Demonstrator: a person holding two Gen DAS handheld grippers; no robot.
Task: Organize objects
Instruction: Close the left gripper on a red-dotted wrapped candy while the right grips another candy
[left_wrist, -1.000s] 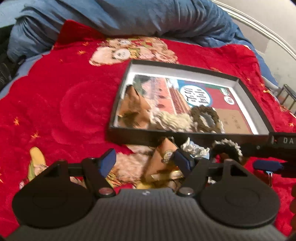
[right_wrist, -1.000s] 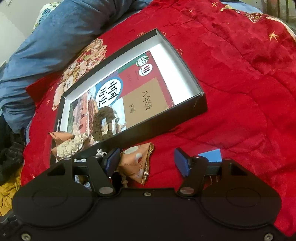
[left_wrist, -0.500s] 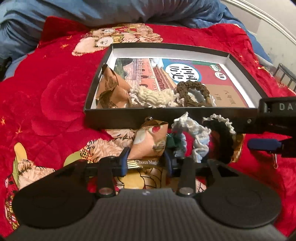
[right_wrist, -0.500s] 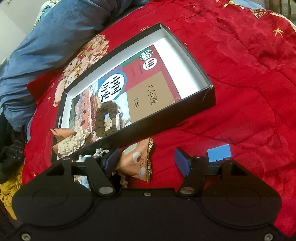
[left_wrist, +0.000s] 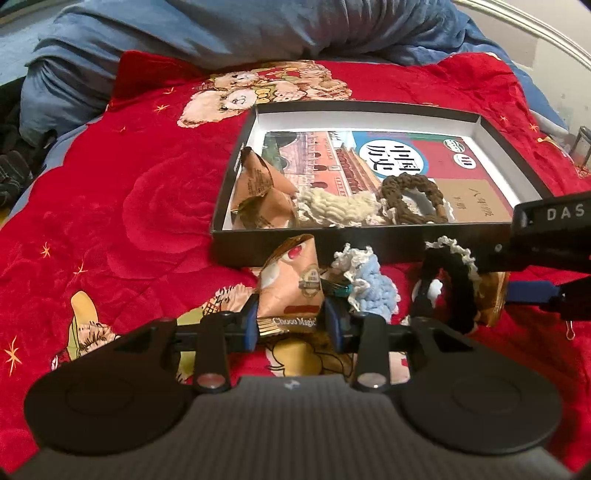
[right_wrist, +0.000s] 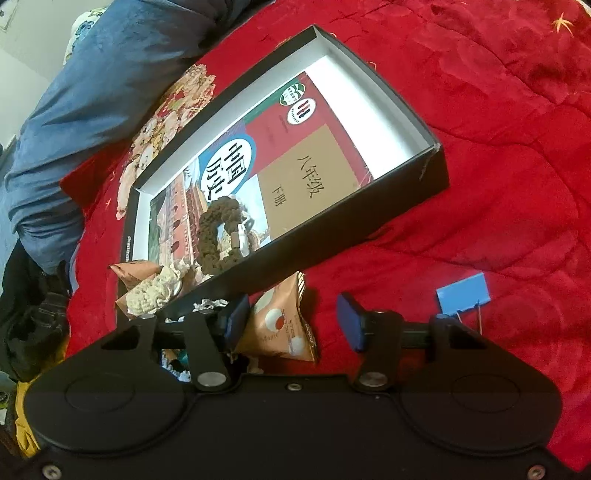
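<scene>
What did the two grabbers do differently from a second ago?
The left gripper closed from wide open onto the orange triangular Choco Magic snack packet and now pinches it. The right gripper is closing around another orange snack packet, not yet gripping. The black cardboard box, the book and crocheted scrunchies inside stayed put.

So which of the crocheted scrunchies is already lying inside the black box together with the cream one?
The brown scrunchie, on the book; the light blue and black ones lie outside.
</scene>
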